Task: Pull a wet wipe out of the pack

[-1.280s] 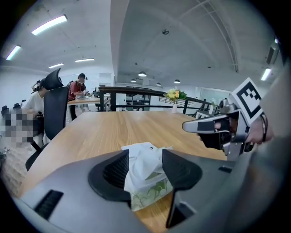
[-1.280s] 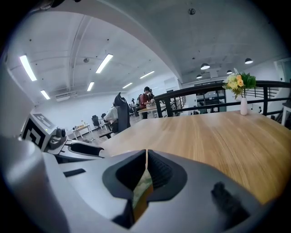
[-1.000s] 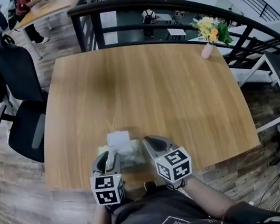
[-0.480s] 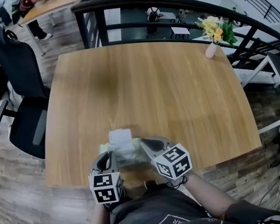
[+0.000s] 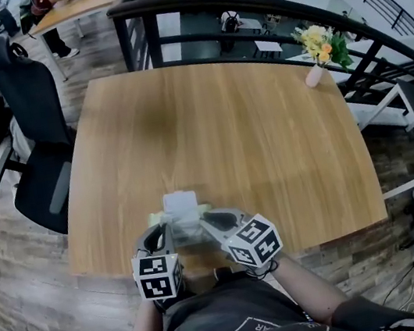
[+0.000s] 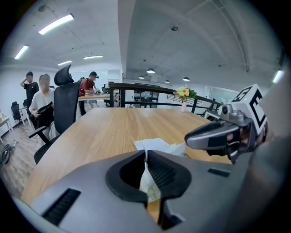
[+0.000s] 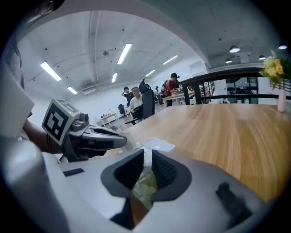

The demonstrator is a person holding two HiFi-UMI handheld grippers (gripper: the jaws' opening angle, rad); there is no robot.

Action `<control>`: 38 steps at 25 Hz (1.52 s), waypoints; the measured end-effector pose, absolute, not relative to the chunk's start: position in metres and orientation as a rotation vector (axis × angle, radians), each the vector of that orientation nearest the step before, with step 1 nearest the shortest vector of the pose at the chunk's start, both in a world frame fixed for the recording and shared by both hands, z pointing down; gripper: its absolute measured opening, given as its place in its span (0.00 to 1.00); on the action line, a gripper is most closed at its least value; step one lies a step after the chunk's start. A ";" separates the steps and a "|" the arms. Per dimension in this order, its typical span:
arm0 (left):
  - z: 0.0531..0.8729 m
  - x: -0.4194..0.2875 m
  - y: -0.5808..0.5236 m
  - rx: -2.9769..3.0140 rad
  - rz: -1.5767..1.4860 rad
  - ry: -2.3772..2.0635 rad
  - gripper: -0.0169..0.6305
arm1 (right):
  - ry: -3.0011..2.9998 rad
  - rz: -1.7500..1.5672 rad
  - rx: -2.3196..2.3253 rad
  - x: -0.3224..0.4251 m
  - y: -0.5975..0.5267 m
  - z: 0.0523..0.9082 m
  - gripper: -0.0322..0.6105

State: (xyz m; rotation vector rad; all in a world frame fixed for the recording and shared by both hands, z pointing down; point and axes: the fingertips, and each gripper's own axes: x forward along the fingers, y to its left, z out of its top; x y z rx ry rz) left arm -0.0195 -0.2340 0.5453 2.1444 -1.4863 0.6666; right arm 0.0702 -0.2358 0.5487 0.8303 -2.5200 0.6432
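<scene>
Two claws, both nearly shut. Left claw (image 6: 145, 155) has just been closing and pinches thin pale printed film, likely edge of pack (image 5: 191, 232). Right claw (image 7: 148, 157) clamps crumpled green film on pack's other side. Pack lies between them at near edge of surface (image 5: 225, 134), white lid (image 5: 179, 202) flipped open toward far side. Wipe tip not clearly visible. Judgement: pack light, soft, with slick film, so it lifts unless pinned. Wipe limp and damp, tears easily. Pinch tip at opening, pull slowly.

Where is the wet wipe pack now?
Head view: the wet wipe pack lies at the near edge of the table, left of centre, gripped by the left gripper, whose jaws have just been closing on it, and the right gripper.
</scene>
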 end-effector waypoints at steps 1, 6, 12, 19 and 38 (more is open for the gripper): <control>0.545 -0.020 -0.234 2.142 0.659 -1.489 0.07 | -2.524 0.649 0.818 0.068 -0.235 0.549 0.12; 0.543 -0.022 -0.234 2.134 0.641 -1.494 0.07 | -2.524 0.638 0.751 0.057 -0.230 0.552 0.22; 0.545 -0.023 -0.234 2.128 0.651 -1.489 0.07 | -2.517 0.583 0.677 0.048 -0.225 0.555 0.28; 0.542 -0.022 -0.236 2.136 0.642 -1.500 0.07 | -2.478 0.497 0.671 0.045 -0.228 0.564 0.29; 0.542 -0.022 -0.236 2.134 0.640 -1.494 0.07 | -2.383 0.193 0.609 0.039 -0.226 0.573 0.13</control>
